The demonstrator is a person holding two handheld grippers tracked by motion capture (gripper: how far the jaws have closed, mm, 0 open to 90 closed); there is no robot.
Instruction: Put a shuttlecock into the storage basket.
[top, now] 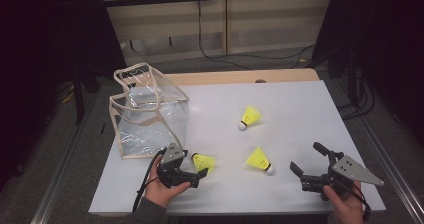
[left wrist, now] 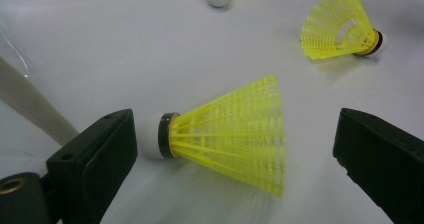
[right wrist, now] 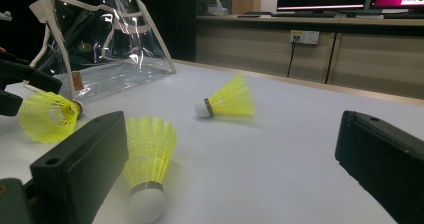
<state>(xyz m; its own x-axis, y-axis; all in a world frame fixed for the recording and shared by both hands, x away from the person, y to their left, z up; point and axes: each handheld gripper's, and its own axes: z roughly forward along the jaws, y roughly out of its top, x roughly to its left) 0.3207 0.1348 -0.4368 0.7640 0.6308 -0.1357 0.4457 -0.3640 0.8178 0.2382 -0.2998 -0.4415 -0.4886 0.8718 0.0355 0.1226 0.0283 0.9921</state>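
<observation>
One white table [top: 300,104] stands in a dim room with wooden cabinets behind. One clear plastic bag with beige trim [top: 150,114] sits at its left. Three yellow plastic shuttlecocks lie apart; the nearest shuttlecock [left wrist: 225,131] lies between the left gripper's [top: 196,165] wide jaws. The right gripper [top: 307,159] gapes wide, holding nothing.

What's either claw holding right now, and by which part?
Nothing is held. The left claw is open around a shuttlecock lying on the table, jaws not closed on it. The right claw is open and empty.
</observation>
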